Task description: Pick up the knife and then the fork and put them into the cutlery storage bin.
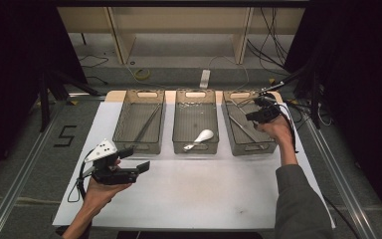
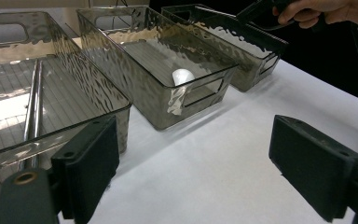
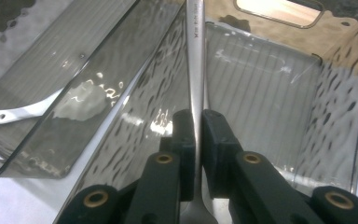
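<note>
**Cutlery sort: metal utensil held over the right bin**

Nearest me, my left gripper (image 1: pixel 138 168) sits idle above the white table cover (image 1: pixel 189 194), low at the left, its jaws standing wide with nothing between them. In the left gripper view those two black pads frame bare cloth and look along the row of three smoky plastic bins.

Beyond it, the left bin (image 1: pixel 129 144) has long thin metal sticks, probably chopsticks, lying on its floor. The middle bin (image 1: pixel 179 144) holds a white spoon (image 1: pixel 200 138), bowl toward the right, handle toward the front wall.

Farthest out, my right gripper (image 1: pixel 258 115) hangs over the right bin (image 1: pixel 273 147). In the right gripper view its jaws are clamped tight on the flat handle of a metal utensil (image 3: pixel 196 70), which runs straight up from the pads, over the bin's ribbed floor. Another metal piece (image 1: pixel 242 128) already lies slantwise in that bin.

I judge this to be the placing step: the utensil is carried to its bin but not yet let go. The next move calls for lowering it close to the floor, keeping it clear of the near wall, then opening the jaws so it drops flat beside the other piece.

Writing: small stamped lettering runs along the handle, too fine to read. On the floor left of the table a mark (image 1: pixel 65 135) looks like a "5".
</note>
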The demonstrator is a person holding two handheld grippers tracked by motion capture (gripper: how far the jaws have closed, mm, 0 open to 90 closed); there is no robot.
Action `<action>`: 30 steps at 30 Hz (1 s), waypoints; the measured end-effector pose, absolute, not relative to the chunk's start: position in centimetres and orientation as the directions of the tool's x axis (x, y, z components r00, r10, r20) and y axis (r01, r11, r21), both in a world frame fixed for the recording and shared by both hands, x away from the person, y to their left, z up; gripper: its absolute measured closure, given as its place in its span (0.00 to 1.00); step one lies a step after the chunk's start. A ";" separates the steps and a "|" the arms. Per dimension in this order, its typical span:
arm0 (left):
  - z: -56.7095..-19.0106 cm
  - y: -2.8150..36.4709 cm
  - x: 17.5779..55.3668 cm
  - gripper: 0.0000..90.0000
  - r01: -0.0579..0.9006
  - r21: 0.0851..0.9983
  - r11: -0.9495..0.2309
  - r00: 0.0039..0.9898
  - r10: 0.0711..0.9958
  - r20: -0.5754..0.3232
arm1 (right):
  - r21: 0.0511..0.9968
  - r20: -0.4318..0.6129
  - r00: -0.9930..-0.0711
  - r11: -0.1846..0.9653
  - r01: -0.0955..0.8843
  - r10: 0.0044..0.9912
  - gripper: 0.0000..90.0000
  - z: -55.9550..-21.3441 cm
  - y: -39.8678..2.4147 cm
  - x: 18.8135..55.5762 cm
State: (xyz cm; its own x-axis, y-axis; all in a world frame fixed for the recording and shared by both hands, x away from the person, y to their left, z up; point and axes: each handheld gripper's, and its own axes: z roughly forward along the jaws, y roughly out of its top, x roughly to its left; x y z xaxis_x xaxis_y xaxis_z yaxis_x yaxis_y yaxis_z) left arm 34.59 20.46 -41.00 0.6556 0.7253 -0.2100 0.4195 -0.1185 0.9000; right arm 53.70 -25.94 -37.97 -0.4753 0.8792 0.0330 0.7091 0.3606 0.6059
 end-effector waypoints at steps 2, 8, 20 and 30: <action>-41.0 20.5 34.6 0.17 0.419 0.900 -0.118 0.655 0.726 -0.210 | 0.606 0.034 -0.471 0.356 0.711 0.882 0.94 -38.0 -25.9 53.8; -41.0 20.5 34.6 0.17 0.419 0.901 -0.117 0.655 0.726 -0.210 | 0.604 0.031 -0.457 0.348 0.717 0.889 0.94 -38.5 -25.8 54.1; -41.0 20.5 34.6 0.17 0.419 0.901 -0.117 0.656 0.725 -0.211 | 0.609 0.032 -0.440 0.332 0.721 0.897 0.94 -39.0 -25.5 54.6; -41.0 20.5 34.5 0.17 0.417 0.902 -0.115 0.657 0.724 -0.211 | 0.600 0.024 -0.430 0.331 0.729 0.903 0.94 -39.7 -25.1 54.9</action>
